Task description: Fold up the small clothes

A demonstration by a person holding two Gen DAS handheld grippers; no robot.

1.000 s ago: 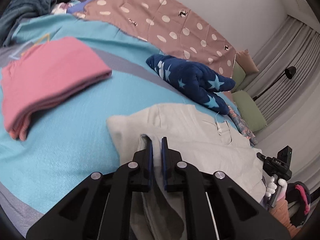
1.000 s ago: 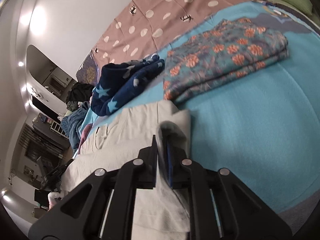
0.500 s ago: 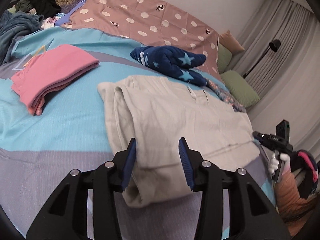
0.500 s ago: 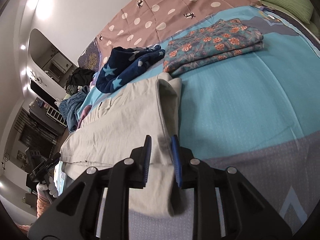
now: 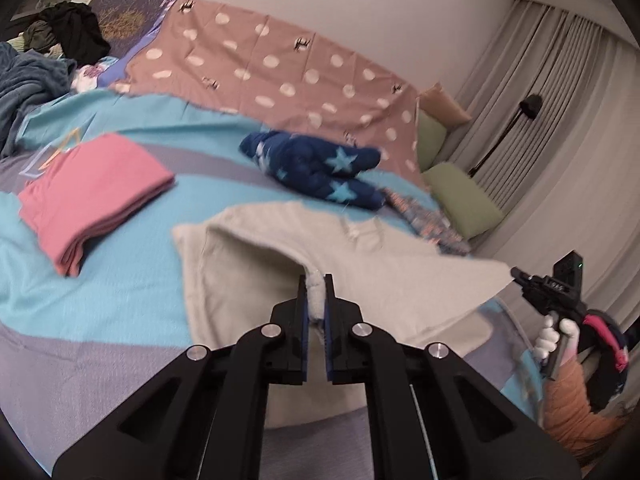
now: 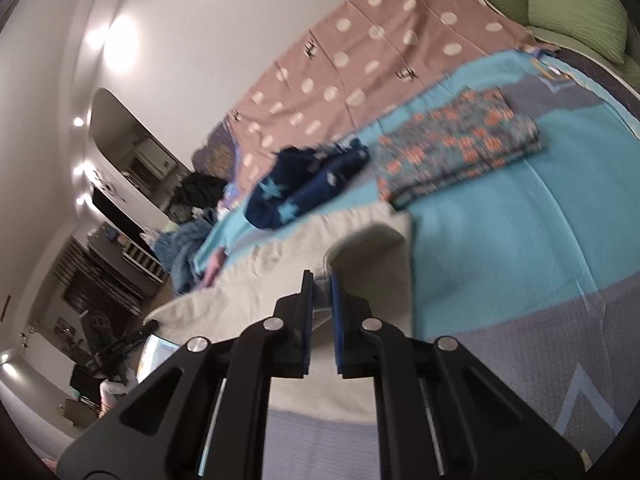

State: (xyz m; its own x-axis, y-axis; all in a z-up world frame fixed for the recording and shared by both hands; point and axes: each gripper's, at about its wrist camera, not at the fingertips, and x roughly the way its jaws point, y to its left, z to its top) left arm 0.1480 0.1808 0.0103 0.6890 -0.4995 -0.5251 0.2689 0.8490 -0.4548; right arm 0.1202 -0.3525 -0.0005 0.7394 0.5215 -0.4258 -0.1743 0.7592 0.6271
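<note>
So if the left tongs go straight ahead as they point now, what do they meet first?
Probably the navy star garment, after passing over the beige garment the left tongs already pinch; depth is unclear.

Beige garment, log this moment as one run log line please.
step: fold | left gripper: just closed, pinching beige garment edge | right gripper: just closed on same garment | near edge lifted off bed

The left gripper pinches the beige garment's lifted edge above the blue bedspread.
</note>
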